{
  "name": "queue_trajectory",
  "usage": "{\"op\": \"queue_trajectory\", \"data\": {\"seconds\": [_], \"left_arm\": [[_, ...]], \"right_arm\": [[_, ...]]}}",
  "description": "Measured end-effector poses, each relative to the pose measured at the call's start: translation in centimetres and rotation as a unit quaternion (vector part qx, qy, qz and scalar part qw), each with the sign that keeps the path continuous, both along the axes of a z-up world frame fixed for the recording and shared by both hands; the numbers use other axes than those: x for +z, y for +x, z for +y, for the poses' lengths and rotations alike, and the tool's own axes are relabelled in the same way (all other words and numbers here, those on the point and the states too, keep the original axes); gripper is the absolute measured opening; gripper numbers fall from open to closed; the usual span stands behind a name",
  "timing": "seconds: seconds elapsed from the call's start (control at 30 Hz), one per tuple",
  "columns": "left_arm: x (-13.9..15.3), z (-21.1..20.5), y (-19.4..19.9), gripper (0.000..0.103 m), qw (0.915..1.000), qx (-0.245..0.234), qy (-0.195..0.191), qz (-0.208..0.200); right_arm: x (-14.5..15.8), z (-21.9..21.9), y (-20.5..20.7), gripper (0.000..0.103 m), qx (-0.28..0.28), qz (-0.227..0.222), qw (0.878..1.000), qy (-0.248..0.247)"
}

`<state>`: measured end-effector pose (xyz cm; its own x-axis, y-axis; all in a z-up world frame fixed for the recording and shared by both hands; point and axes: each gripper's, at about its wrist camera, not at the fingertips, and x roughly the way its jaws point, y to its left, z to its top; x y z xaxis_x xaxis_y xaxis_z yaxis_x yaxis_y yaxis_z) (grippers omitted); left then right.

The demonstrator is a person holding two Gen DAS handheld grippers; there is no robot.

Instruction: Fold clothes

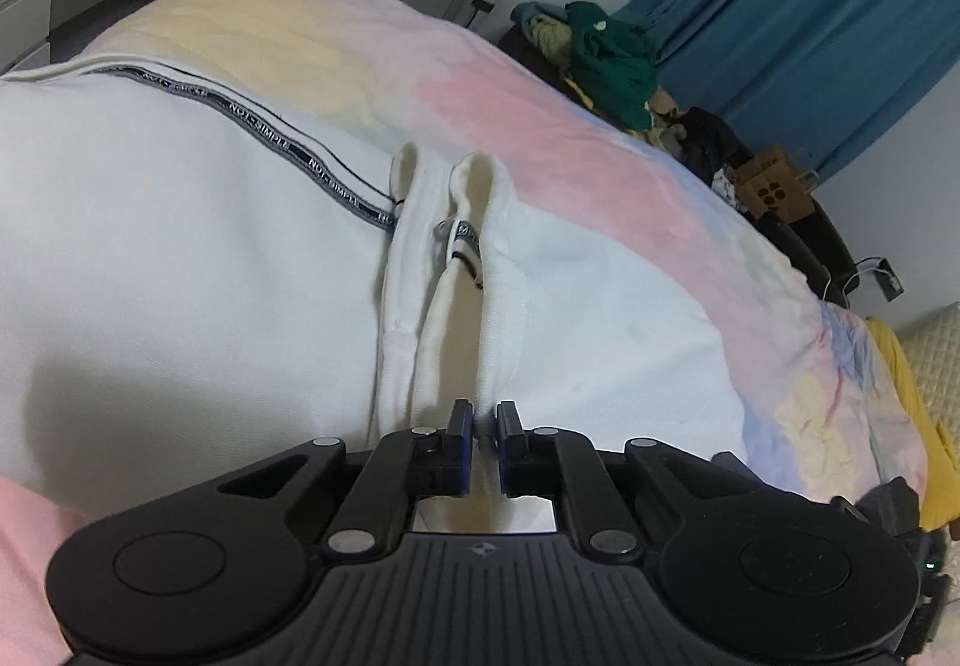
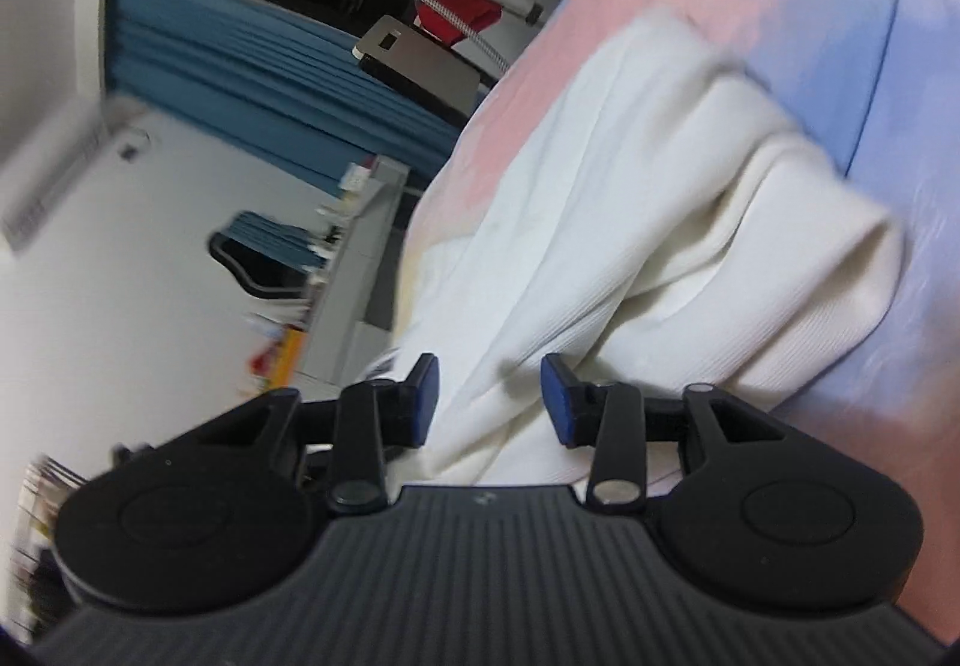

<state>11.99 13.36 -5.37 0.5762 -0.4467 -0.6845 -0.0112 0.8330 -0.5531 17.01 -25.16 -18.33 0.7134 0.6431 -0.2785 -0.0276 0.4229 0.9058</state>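
Left tongs (image 1: 485, 420) pinch white garment (image 1: 180, 246); right tongs (image 2: 489, 396) agape

- Left wrist view: even indoor light, sharp, soft shadow at lower left of the frame.
- Right wrist view: motion-blurred, worst at left edge.
- Both: fisheye bending, dark corners.

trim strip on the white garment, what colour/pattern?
Grey woven trim strip with repeated white lettering, running across the white garment. Clearest in the left wrist view.
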Motion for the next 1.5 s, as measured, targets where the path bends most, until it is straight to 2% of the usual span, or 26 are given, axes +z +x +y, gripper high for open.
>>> {"op": "queue_trajectory", "data": {"seconds": [0.03, 0.1, 0.2, 0.33, 0.37, 0.43, 0.5, 0.6, 0.7, 0.8, 0.87, 0.97, 1.03, 1.13, 1.2, 1.27, 1.4, 1.5], "left_arm": [[0.2, 0.0, -0.2, 0.008, 1.0, 0.0, -0.002, -0.003], [0.6, 0.1, -0.7, 0.008, 0.9999, 0.0, -0.007, -0.009], [1.2, 0.2, -1.3, 0.008, 0.9997, 0.0, -0.013, -0.018], [0.8, -0.3, -0.6, 0.008, 0.9999, -0.002, -0.003, -0.015], [0.7, -0.4, -0.4, 0.008, 0.9999, -0.003, -0.001, -0.014], [0.5, -0.6, 0.0, 0.008, 0.9999, -0.004, 0.004, -0.013], [0.2, -0.8, 0.3, 0.008, 0.9999, -0.008, 0.008, -0.008], [-0.4, -1.3, 0.5, 0.008, 0.9997, -0.017, 0.015, -0.003], [-0.8, -1.7, 0.5, 0.009, 0.9995, -0.021, 0.022, 0.0], [-1.3, -2.1, 0.6, 0.01, 0.9993, -0.024, 0.028, 0.002], [-1.3, -1.9, 0.4, 0.016, 0.9992, -0.023, 0.031, -0.002], [-0.3, -1.2, -0.5, 0.021, 0.9991, -0.018, 0.034, -0.018], [0.6, -0.7, -1.2, 0.023, 0.9988, -0.014, 0.036, -0.031], [2.2, 0.5, -2.7, 0.048, 0.9982, -0.001, 0.033, -0.051], [3.4, 1.9, -3.9, 0.06, 0.9974, 0.022, 0.029, -0.063], [4.0, 3.8, -4.9, 0.079, 0.9956, 0.061, 0.026, -0.066], [4.3, 7.9, -6.3, 0.083, 0.9877, 0.148, 0.012, -0.049], [3.9, 10.3, -7.1, 0.085, 0.9781, 0.206, -0.005, -0.027]], "right_arm": [[-0.4, -0.1, 0.1, 0.053, -0.004, 0.007, 1.0, 0.012], [-1.0, -0.2, 0.3, 0.066, -0.006, 0.023, 0.999, 0.044], [-1.8, -0.1, 0.6, 0.07, -0.008, 0.043, 0.995, 0.089], [-2.8, -0.4, 1.2, 0.068, -0.044, 0.068, 0.99, 0.112], [-3.1, -0.6, 1.4, 0.065, -0.055, 0.075, 0.988, 0.12], [-3.5, -1.1, 1.7, 0.052, -0.071, 0.086, 0.986, 0.12], [-3.4, -1.1, 1.4, 0.016, -0.083, 0.094, 0.988, 0.092], [-2.2, -1.0, 0.3, 0.013, -0.098, 0.09, 0.99, 0.05], [-0.2, -0.9, -0.9, 0.013, -0.103, 0.071, 0.992, -0.001], [-1.1, -1.1, -0.7, 0.012, -0.098, 0.092, 0.991, -0.027], [-1.1, -0.9, -0.5, 0.012, -0.092, 0.093, 0.99, -0.044], [-0.5, -0.6, -0.2, 0.015, -0.083, 0.085, 0.99, -0.074], [0.7, -0.1, -0.2, 0.016, -0.075, 0.064, 0.989, -0.107], [2.3, 0.7, -0.4, 0.017, -0.064, 0.038, 0.984, -0.163], [3.2, 0.9, -1.2, 0.019, -0.059, 0.024, 0.979, -0.195], [4.3, 1.3, -1.9, 0.02, -0.054, 0.009, 0.971, -0.234], [6.5, 2.5, -3.5, 0.021, -0.048, -0.03, 0.95, -0.307], [7.8, 3.4, -3.8, 0.02, -0.047, -0.063, 0.935, -0.345]]}}
